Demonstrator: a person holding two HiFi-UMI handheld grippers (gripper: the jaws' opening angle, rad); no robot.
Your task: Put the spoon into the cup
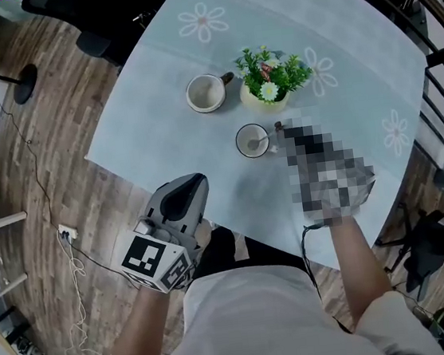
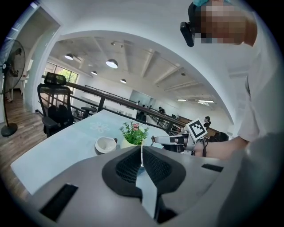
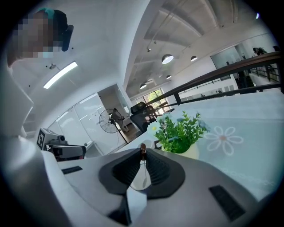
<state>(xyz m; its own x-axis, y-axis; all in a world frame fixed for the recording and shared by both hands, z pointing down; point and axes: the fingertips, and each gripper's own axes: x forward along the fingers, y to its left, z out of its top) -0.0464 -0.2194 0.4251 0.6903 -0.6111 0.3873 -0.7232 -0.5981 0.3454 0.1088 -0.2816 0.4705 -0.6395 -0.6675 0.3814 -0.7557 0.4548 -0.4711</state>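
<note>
While our right gripper (image 3: 143, 155) pinches the slim brown-tipped metal spoon (image 1: 264, 137), bowl already inside the small white round cup (image 1: 239, 141), we judge that letting go comes next; our left gripper (image 2: 141, 153) waits with jaws together, empty.

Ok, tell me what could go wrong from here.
1. The right gripper pinches only the brown tip of the spoon, so the spoon could swing or slip before release.
2. The spoon's bowl sits in the small cup; a sideways pull might tip that cup.
3. The potted plant stands just behind the cup, so the gripper may brush its leaves on the way out.
</note>
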